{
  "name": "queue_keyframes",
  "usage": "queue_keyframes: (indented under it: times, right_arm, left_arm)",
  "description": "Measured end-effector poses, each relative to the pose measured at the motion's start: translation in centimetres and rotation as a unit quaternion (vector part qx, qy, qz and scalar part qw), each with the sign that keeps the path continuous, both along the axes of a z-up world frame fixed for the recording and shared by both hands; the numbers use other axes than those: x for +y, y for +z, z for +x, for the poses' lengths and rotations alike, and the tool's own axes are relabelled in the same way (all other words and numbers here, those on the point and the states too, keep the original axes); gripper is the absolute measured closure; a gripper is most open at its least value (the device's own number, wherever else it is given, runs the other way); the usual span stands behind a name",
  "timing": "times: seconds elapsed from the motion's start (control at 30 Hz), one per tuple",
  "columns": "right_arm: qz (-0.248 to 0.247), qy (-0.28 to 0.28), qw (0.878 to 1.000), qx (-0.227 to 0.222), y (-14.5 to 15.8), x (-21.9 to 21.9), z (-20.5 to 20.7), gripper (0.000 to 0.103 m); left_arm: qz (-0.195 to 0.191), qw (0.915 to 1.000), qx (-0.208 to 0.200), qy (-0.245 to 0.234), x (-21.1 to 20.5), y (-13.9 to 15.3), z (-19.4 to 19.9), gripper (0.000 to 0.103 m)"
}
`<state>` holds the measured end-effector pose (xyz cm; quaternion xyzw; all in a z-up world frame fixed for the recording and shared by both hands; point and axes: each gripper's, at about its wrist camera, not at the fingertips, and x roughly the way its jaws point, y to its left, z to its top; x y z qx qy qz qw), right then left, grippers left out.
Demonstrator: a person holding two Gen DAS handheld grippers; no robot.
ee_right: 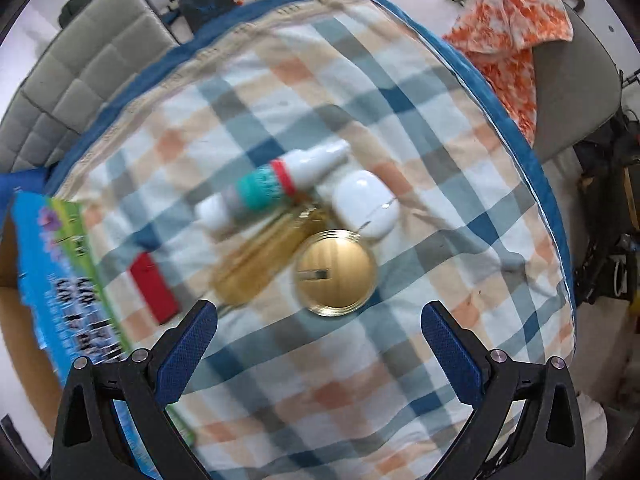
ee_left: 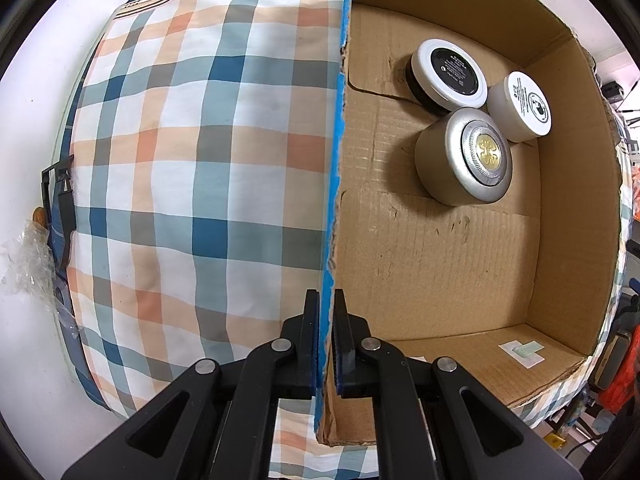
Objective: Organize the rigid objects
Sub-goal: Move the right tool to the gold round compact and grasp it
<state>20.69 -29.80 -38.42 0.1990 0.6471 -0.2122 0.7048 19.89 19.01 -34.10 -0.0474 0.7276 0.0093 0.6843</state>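
My left gripper point(ee_left: 326, 300) is shut on the blue-edged side wall of the cardboard box point(ee_left: 335, 184). Inside the box lie a silver jar with a gold emblem point(ee_left: 466, 158), a black-lidded white jar point(ee_left: 450, 72) and a small white jar point(ee_left: 522, 106). My right gripper point(ee_right: 320, 320) is open and empty above the checked cloth. Just ahead of it sits a gold-lidded jar point(ee_right: 335, 272), with an amber bottle point(ee_right: 264, 258), a white bottle with teal label point(ee_right: 276, 184), a white case point(ee_right: 366, 204) and a red block point(ee_right: 154, 286) beside it.
The box's printed blue outer wall point(ee_right: 68, 280) stands at the left of the right wrist view. The checked cloth point(ee_left: 200, 160) covers the table. An orange patterned cloth point(ee_right: 512, 32) hangs on a chair at the far right. A grey cushion point(ee_right: 88, 68) lies at the back left.
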Motion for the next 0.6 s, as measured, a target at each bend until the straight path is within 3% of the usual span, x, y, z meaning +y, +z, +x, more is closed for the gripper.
queue_keyframes:
  times: [0.6]
  right_arm:
    - [0.028, -0.002, 0.998, 0.051, -7.4, -1.4, 1.2, 0.0]
  left_arm:
    - [0.003, 1.0, 0.0, 0.0, -0.6, -0.2, 0.0, 0.099]
